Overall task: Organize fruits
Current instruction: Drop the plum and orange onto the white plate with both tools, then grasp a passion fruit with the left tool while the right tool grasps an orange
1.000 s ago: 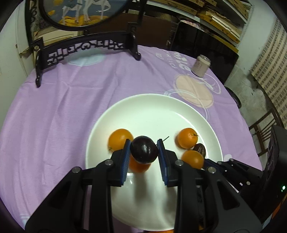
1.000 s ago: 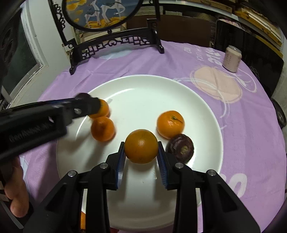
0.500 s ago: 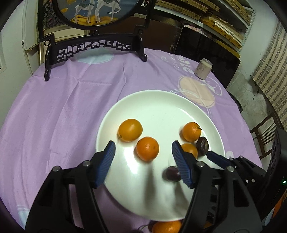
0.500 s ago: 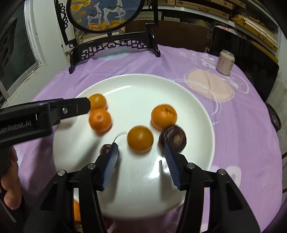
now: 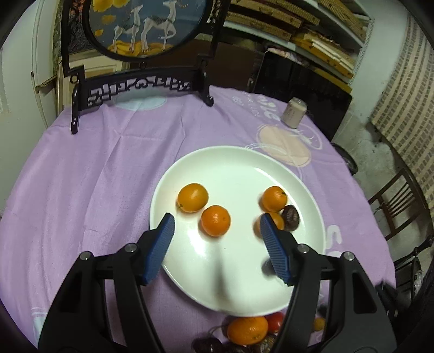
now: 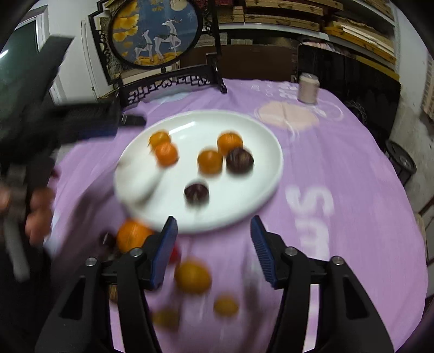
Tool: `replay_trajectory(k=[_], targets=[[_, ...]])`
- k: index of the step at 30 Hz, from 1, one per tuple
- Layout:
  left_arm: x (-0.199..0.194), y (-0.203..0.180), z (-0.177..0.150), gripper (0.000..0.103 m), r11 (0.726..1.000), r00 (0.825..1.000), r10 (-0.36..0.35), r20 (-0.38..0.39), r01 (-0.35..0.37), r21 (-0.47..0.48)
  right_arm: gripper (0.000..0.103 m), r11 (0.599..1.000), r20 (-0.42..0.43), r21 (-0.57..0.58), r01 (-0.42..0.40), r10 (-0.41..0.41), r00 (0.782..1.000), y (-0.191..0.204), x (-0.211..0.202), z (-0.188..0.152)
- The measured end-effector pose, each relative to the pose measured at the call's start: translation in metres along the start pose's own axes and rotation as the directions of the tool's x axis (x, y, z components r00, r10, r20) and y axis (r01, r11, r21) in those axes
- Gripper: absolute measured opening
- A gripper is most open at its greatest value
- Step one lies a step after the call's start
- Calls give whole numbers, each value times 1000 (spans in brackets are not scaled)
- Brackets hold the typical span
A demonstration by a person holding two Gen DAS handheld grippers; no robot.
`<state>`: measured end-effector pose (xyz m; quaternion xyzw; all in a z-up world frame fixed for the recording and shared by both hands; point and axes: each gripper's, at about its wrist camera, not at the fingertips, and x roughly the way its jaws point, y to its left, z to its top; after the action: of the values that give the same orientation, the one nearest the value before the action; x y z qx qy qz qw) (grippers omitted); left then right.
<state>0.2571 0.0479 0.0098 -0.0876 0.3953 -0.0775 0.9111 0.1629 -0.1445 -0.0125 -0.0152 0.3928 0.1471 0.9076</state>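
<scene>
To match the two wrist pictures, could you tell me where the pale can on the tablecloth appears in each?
Left wrist view: the pale can stands upper right, beyond the white plate.
Right wrist view: the pale can stands upper right, at the far table edge.
Shared landmark: the deer-painted round screen at the back.

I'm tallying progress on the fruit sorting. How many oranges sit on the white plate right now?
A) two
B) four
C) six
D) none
B: the left wrist view shows four oranges on the white plate: one at the left, one in the middle, one at the right and one partly behind the left claw's finger; other fruit lies on the cloth.
</scene>
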Motion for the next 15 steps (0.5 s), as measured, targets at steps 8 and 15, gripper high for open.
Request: replay_trajectory(k=[8,15], targets=[[-48,3,-46,71,999,996,33,81,-34,12,63,998,-72,-59,-16,12,997,20,2,-29],[-72,49,-121,71,996,997,75,-12,-76,-52,44,995,-149,-97,-24,9,989,24,32,-32]])
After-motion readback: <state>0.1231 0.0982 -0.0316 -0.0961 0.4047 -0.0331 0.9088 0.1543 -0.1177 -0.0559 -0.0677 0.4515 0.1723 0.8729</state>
